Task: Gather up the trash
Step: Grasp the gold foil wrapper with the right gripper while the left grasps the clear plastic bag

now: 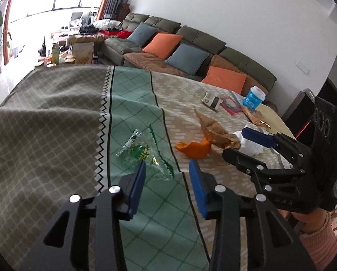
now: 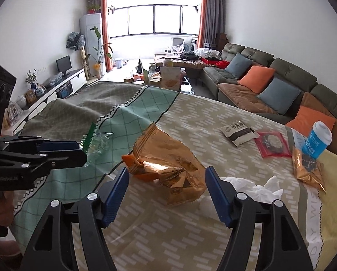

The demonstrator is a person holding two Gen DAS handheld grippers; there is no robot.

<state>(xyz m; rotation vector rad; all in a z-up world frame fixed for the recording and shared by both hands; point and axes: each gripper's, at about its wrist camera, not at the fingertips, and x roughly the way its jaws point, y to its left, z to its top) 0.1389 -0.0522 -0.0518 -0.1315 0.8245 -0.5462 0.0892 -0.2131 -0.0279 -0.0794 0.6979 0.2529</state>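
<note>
Nothing is collected yet: your left gripper (image 1: 166, 169) stands with jaws spread at the clear wrapper (image 1: 141, 153), your right gripper (image 2: 166, 180) spread around the gold bag (image 2: 168, 164); tissue (image 2: 254, 189), packets and cup (image 2: 317, 142) remain on the desk (image 2: 191, 237).

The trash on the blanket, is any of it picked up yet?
Not yet. Both grippers are open and hold nothing. The left gripper hovers over the clear green wrapper; the right gripper reaches toward the crumpled gold bag. Still lying there: orange peel, white tissue, a blue cup, a red packet and a black-and-white packet.
</note>
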